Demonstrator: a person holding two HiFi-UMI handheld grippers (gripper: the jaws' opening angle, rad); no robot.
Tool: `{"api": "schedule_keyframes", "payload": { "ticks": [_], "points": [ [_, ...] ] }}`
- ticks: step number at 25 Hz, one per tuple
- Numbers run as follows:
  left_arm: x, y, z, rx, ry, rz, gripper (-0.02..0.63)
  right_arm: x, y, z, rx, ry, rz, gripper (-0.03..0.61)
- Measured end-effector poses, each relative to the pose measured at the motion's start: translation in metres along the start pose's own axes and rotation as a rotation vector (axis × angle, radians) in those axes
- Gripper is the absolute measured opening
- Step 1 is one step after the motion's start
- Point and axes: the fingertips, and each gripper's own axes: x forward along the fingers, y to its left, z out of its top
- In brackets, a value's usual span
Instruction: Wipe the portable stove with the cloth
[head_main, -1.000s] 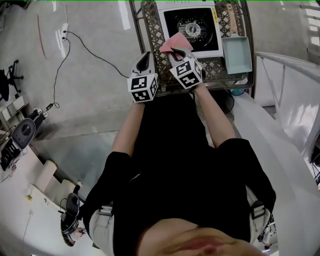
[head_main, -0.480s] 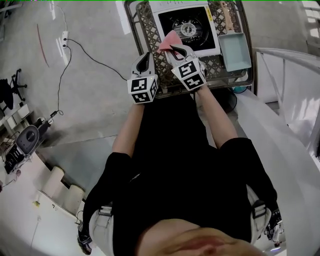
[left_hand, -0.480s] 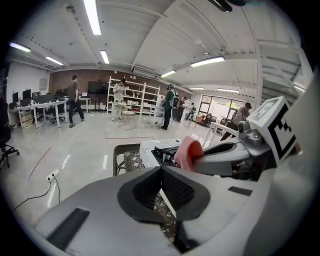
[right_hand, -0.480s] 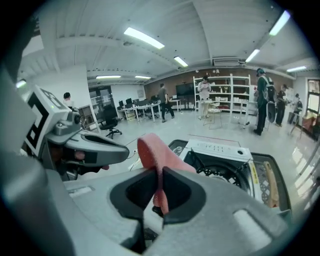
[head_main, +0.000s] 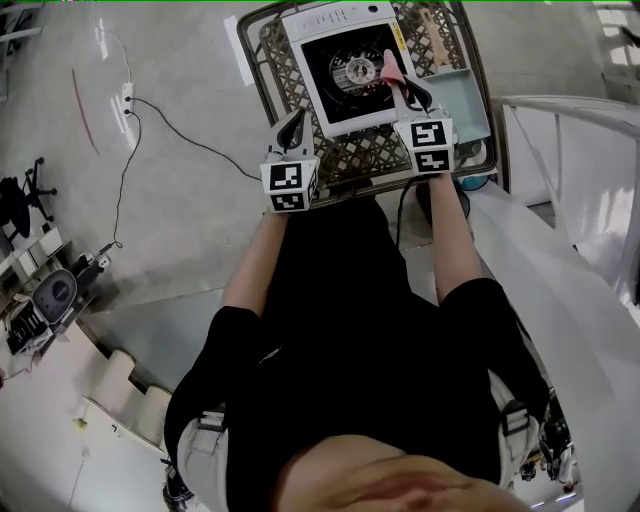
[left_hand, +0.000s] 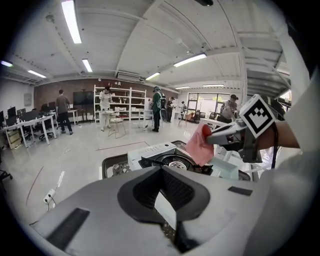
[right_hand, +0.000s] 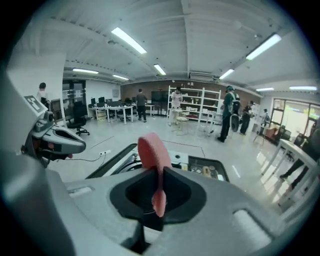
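Observation:
A white portable stove (head_main: 322, 28) with a black top and a round burner (head_main: 355, 71) sits on a lattice-topped table (head_main: 358, 150). My right gripper (head_main: 398, 82) is shut on a pink cloth (head_main: 391, 66) and holds it over the stove's right side, near the burner. The cloth (right_hand: 152, 152) sticks up between the right gripper's (right_hand: 159, 192) shut jaws. In the left gripper view the cloth (left_hand: 201, 145) hangs above the stove (left_hand: 152, 152). My left gripper (head_main: 293, 122) is at the table's left edge, off the stove, jaws shut and empty (left_hand: 167, 202).
A pale blue tray (head_main: 463, 100) lies on the table right of the stove. A wooden piece (head_main: 430, 35) lies at the back right. A cable (head_main: 170, 120) runs across the floor on the left. A white curved surface (head_main: 570, 260) stands to the right. People stand far off.
My right gripper has carried the pink cloth rightward and farther away, from the stove's near left corner to its right side. The left gripper has stayed by the table's left edge.

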Motion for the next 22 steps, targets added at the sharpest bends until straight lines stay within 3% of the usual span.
{"api": "schedule_keyframes", "payload": {
  "ticks": [4, 9, 12, 16, 22],
  "points": [
    [0.006, -0.004, -0.005, -0.010, 0.019, 0.000, 0.000, 0.003, -0.040, -0.011, -0.015, 0.029, -0.091, 0.032],
    [0.008, -0.004, -0.008, -0.024, 0.039, 0.013, 0.000, 0.036, -0.061, -0.051, -0.049, 0.172, -0.110, 0.032],
    [0.007, 0.002, -0.006, -0.038, 0.043, 0.031, 0.000, 0.050, -0.051, -0.065, -0.063, 0.235, -0.058, 0.032],
    [0.003, 0.009, -0.007, -0.058, 0.047, 0.052, 0.000, 0.060, -0.016, -0.066, -0.053, 0.244, 0.037, 0.032],
    [0.001, 0.012, -0.012, -0.067, 0.045, 0.027, 0.000, 0.067, 0.018, -0.058, -0.059, 0.258, 0.068, 0.032]
  ]
}}
